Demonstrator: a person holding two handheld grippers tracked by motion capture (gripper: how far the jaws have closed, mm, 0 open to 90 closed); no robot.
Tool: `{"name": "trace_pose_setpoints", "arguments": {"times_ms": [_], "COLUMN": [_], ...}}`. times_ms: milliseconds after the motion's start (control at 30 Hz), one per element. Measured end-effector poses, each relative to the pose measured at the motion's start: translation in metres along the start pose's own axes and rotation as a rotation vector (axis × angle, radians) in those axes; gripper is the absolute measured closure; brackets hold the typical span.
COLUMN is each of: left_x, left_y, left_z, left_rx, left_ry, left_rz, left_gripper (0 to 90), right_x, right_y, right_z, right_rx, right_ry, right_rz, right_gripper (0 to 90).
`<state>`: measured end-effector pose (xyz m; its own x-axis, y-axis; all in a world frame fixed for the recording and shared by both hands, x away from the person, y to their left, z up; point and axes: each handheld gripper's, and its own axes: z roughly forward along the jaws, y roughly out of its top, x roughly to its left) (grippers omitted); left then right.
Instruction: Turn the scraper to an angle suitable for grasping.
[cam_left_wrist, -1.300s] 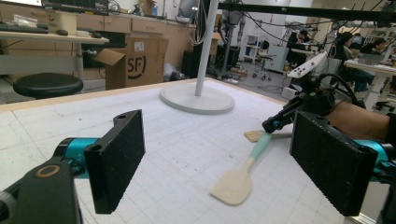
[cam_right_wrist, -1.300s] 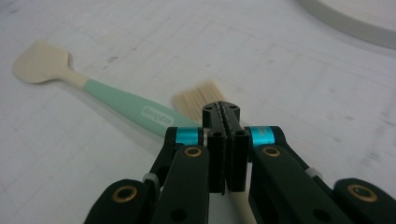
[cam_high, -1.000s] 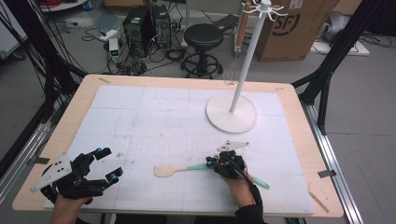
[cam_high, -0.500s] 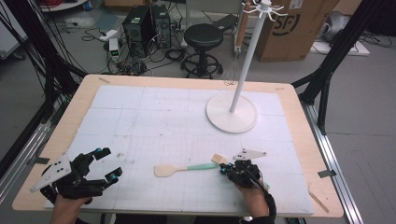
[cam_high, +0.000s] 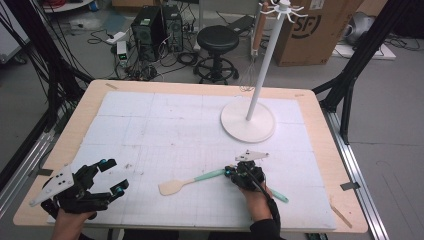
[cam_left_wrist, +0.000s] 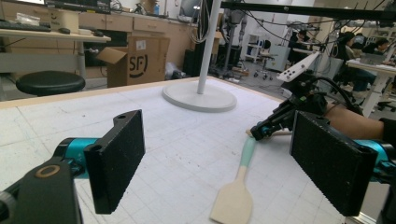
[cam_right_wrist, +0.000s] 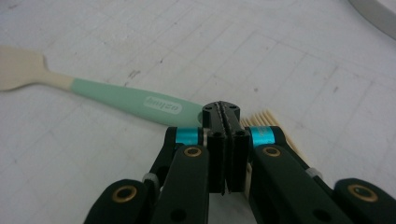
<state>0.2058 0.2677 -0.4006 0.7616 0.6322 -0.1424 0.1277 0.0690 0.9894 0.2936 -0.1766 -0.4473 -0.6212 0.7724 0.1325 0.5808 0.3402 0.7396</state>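
Since a second ago the right gripper (cam_high: 235, 172) has drawn back toward the desk's (cam_high: 150, 90) near edge, fingers (cam_right_wrist: 223, 140) pressed together on nothing. The spatula (cam_high: 192, 180) (mint handle, cream blade) lies flat, its handle end just beside those fingertips. The left gripper (cam_high: 111, 175) waits well apart, fingers wide.

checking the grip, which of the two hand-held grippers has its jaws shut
The right hand-held gripper, beside the spatula's green handle: its two pads are pressed flat together. The left hand-held gripper has its pads standing wide apart.
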Motion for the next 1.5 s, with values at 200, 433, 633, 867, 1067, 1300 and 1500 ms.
{"name": "trace_pose_setpoints", "arguments": {"times_ms": [200, 433, 633, 867, 1067, 1300, 1500], "left_x": [0.001, 0.002, 0.003, 0.003, 0.001, -0.001, -0.001], "left_y": [-0.001, 0.0, 0.001, 0.003, 0.006, 0.004, 0.004], "left_z": [-0.001, 0.0, 0.005, 0.02, 0.035, 0.048, 0.054], "left_rx": [0.006, 0.023, 0.034, 0.063, 0.066, 0.065, 0.067], "left_ry": [0.007, 0.02, 0.025, 0.022, 0.02, -0.008, -0.02], "left_rz": [-0.002, 0.003, 0.003, 0.013, 0.021, 0.011, 0.004], "left_gripper": [18.5, 18.6, 18.5, 18.4, 18.6, 20.1, 19.5], "right_x": [0.009, 0.014, 0.0, -0.024, -0.044, -0.055, -0.057], "right_y": [0.01, 0.011, 0.0, -0.033, -0.068, -0.082, -0.082], "right_z": [0.014, 0.011, -0.02, -0.079, -0.122, -0.146, -0.149], "right_rx": [-0.003, -0.044, -0.124, -0.245, -0.366, -0.397, -0.397], "right_ry": [0.026, 0.091, 0.07, -0.015, -0.134, -0.197, -0.194], "right_rz": [-0.009, -0.019, -0.007, -0.012, 0.022, 0.036, 0.033], "right_gripper": [89.1, 88.5, 86.3, 63.7, 36.0, 20.3, 18.8]}}
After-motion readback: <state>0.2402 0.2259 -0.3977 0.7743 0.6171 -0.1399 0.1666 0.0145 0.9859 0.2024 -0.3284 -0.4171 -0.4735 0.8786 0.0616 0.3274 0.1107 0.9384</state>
